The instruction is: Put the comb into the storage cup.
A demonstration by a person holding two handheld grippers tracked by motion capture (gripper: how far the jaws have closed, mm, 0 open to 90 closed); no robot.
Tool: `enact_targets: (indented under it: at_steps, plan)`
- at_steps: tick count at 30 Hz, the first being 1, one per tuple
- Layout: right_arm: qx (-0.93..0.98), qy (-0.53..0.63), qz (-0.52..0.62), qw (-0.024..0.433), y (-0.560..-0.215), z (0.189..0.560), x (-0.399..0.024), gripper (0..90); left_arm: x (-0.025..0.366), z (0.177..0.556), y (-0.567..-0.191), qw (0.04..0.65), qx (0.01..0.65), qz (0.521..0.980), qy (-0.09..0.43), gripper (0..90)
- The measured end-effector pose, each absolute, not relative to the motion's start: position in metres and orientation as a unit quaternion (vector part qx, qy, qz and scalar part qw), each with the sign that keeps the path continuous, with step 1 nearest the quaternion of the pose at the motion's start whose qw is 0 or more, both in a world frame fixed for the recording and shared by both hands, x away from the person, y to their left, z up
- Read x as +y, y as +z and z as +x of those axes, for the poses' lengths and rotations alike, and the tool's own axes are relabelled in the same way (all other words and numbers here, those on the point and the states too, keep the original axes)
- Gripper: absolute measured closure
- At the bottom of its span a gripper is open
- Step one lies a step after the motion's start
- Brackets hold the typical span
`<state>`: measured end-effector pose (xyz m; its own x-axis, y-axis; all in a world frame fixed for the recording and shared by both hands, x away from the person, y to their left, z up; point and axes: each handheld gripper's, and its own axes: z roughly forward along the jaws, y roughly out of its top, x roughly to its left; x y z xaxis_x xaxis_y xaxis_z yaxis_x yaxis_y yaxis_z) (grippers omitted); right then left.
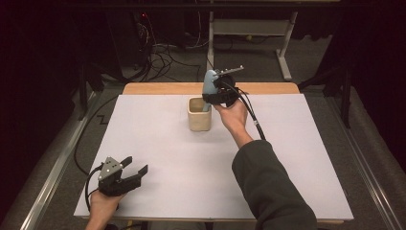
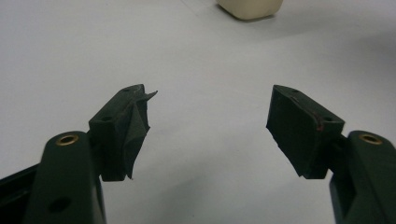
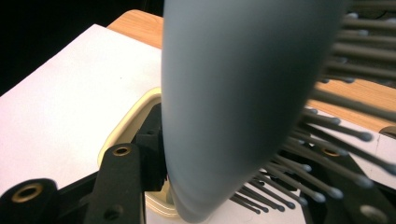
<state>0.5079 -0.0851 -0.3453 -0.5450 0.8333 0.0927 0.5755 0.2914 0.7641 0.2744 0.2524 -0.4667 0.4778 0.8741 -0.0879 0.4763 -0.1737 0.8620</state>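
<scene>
**Hairbrush held upright over the cream cup while the other gripper idles**

At about 8 o'clock on the white table [image 1: 158, 158], close to the near edge, the left gripper [image 1: 136, 168] sits low over the surface in the person's left hand [image 1: 103, 203]. Its jaws stand wide apart with nothing between them; in the left gripper view bare table surface shows through the gap, and the pad on the left jaw looks torn and crumpled. The base of the cream cup [image 2: 251, 8] shows at 12 o'clock in that view, well apart from the jaws.

Moving toward the middle, the cream cup [image 1: 198, 115] stands upright at roughly 12 o'clock from the table's centre, near the far wooden edge [image 1: 158, 88].

Just right of the cup, at its 1 o'clock, the right gripper [image 1: 214, 96] is held above the cup's rim by the person's right hand [image 1: 232, 115], with the dark sleeve [image 1: 268, 187] running back toward 5 o'clock. Its jaws are closed nearly as far as they go, clamped on a blue-grey hairbrush [image 1: 209, 86]. The hairbrush stands upright, its lower end dipping into the cup's mouth and its upper end rising at 12 o'clock above the gripper. In the right gripper view the smooth back of the hairbrush [image 3: 233, 93] sits between the jaws, its bristles [image 3: 327, 140] fanning out toward 3 o'clock, and the cup's rim [image 3: 126, 121] lies directly below.
</scene>
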Motion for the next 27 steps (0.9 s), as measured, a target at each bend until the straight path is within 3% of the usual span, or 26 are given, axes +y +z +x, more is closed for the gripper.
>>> enact_targets:
  at_steps: [27]
  plan:
    - [0.791, 0.390, 0.443, 0.165, -0.3508, 0.5077, -0.0822, 46.9, 0.2530, 0.2745, -0.4660, 0.449, 0.462, 0.731, 0.225, 29.8]
